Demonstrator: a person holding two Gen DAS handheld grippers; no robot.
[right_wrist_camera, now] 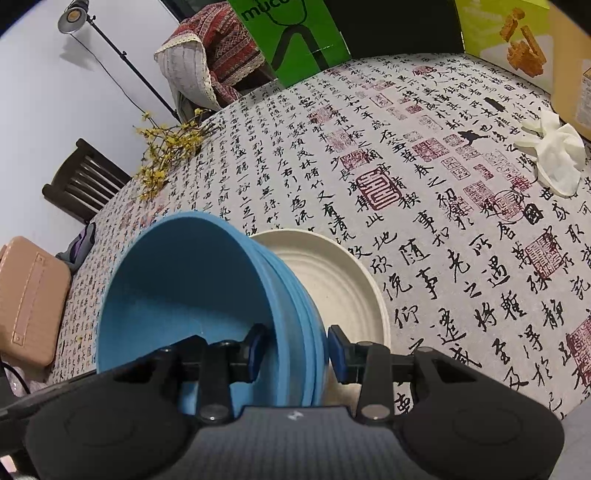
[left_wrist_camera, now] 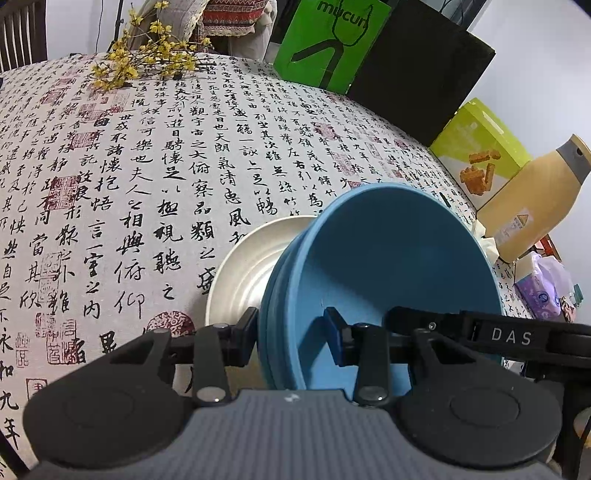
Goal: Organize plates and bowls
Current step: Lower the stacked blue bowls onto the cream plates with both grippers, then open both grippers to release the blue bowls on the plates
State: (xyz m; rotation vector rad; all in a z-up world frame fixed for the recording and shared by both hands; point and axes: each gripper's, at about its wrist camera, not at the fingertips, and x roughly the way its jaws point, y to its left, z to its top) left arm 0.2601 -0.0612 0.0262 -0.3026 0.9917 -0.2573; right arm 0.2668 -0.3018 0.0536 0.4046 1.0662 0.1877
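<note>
My left gripper (left_wrist_camera: 291, 338) and right gripper (right_wrist_camera: 297, 349) both clamp the stack of blue bowls (left_wrist_camera: 388, 266), one on each side of the rim, w/ the stack tilted over a cream plate (left_wrist_camera: 243, 266) on the table. In the left wrist view, one pad sits outside the stacked rims, the other inside the top bowl, jaws partway closed & pressing on the blue edge. The right wrist view shows the same on the opposite rim: one blue-tipped finger (right_wrist_camera: 256, 345) inside the bowl, the other against the outer rims, jaws about as narrow as the stack's edge allows.

The rims show several bowls nested together; exact count can't be told. The cream plate lies flat on the calligraphy tablecloth (left_wrist_camera: 147, 166), partly hidden behind the blue stack; whether the stack touches it can't be told.

Elsewhere on the table: yellow flower sprigs (left_wrist_camera: 144, 59) at the far edge, a green box (left_wrist_camera: 332, 40) standing beside a black box (left_wrist_camera: 424, 74), a lime snack box (left_wrist_camera: 480, 151), a tan bottle (left_wrist_camera: 535, 195) lying tilted, a purple tissue pack (left_wrist_camera: 543, 291). In the right wrist view, a white glove (right_wrist_camera: 554, 151) lies crumpled well apart from the plate, a tan case (right_wrist_camera: 29, 299) sits off the table's edge, and a lamp on a stand (right_wrist_camera: 74, 14) & a wooden chair (right_wrist_camera: 81, 181) are behind.
</note>
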